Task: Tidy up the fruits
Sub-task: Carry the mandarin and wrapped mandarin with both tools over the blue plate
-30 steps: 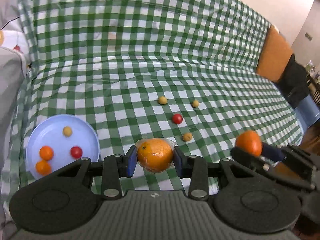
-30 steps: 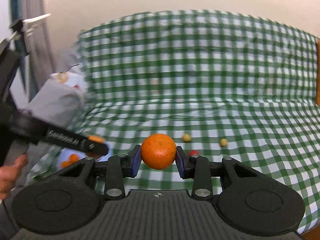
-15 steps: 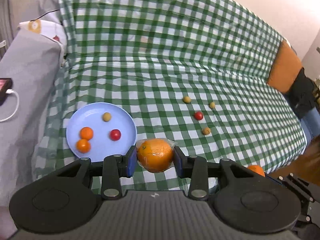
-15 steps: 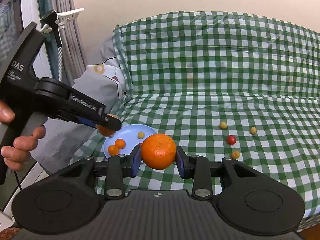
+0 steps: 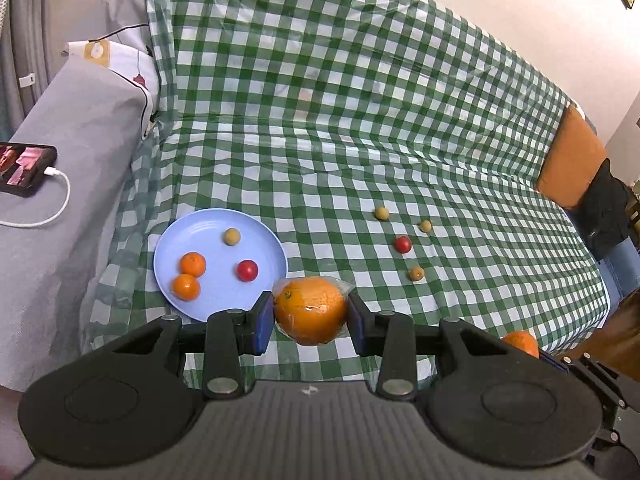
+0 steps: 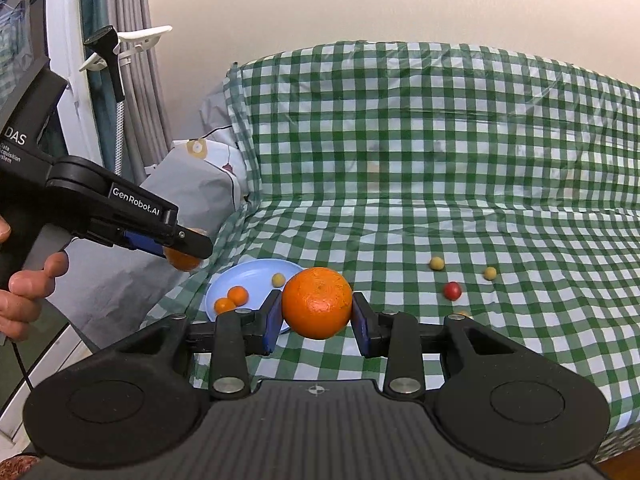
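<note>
Two grippers each clamp one fruit. Left gripper (image 5: pixel 310 314) grips a plastic-wrapped orange (image 5: pixel 310 310); the blue plate (image 5: pixel 192 224) lies just ahead and left, nearer this hand. Right gripper (image 6: pixel 316 312) grips a bare orange (image 6: pixel 317 303), plate farther left. Four small fruits sit right on the sofa.

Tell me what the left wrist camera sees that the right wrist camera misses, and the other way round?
Only the left view shows a phone charging on the grey armrest and an orange cushion. Only the right view shows a hand holding the left tongs and the curtains. Both show the blue plate, the checked cloth and an orange in each tongs.
</note>
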A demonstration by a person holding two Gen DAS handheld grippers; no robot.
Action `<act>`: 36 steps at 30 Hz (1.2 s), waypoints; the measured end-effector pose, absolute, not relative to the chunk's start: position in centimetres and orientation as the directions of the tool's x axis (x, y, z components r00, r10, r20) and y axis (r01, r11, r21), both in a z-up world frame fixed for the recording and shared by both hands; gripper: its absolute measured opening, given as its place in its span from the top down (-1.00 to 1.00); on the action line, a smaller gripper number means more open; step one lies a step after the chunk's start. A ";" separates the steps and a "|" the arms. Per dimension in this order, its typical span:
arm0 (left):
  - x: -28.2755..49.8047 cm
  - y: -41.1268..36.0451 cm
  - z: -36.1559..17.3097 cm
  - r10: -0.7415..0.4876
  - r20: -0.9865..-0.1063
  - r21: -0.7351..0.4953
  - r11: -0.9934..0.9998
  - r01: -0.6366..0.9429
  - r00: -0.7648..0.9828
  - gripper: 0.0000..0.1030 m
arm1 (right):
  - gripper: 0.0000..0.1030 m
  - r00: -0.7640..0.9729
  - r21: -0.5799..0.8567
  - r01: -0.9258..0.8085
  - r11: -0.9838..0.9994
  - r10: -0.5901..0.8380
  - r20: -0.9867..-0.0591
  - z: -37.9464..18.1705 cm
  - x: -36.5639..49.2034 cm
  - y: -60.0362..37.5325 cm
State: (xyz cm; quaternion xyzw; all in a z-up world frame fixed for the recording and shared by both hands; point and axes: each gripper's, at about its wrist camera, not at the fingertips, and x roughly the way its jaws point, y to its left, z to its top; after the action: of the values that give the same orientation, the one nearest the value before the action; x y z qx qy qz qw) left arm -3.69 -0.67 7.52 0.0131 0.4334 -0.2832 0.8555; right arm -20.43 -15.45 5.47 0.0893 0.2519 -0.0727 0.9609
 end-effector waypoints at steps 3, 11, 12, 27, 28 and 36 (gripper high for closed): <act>-3.6 -0.3 7.5 -0.477 -0.747 -0.231 0.839 0.492 0.463 0.18 | 0.27 0.862 0.131 0.173 0.976 -0.086 -0.499 5.2 -20.2 -15.0; -1.8 0.2 6.5 -0.448 -0.763 -0.223 0.859 0.461 0.466 0.18 | 0.26 0.862 0.134 0.172 0.976 -0.083 -0.500 4.9 -18.9 -15.7; -1.6 0.2 6.4 -0.445 -0.764 -0.222 0.861 0.458 0.466 0.18 | 0.26 0.860 0.138 0.174 0.975 -0.083 -0.503 4.8 -18.7 -15.9; 2.2 0.0 4.2 -0.395 -0.796 -0.206 0.889 0.408 0.460 0.18 | 0.26 0.833 0.152 0.143 0.978 -0.036 -0.551 2.1 -14.2 -17.4; 2.5 0.0 4.1 -0.391 -0.796 -0.205 0.892 0.403 0.462 0.18 | 0.26 0.832 0.151 0.135 0.979 -0.029 -0.554 1.9 -13.9 -17.3; 4.9 0.6 2.8 -0.353 -0.800 -0.171 0.909 0.381 0.484 0.18 | 0.26 0.811 0.166 0.081 0.983 0.032 -0.584 -0.2 -9.2 -16.4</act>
State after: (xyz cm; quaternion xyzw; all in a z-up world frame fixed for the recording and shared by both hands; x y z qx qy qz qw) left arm 4.91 0.61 2.84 0.0148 0.4609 -0.2130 0.8614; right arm -9.19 -16.45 -0.15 0.0920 0.3070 -0.0130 0.9472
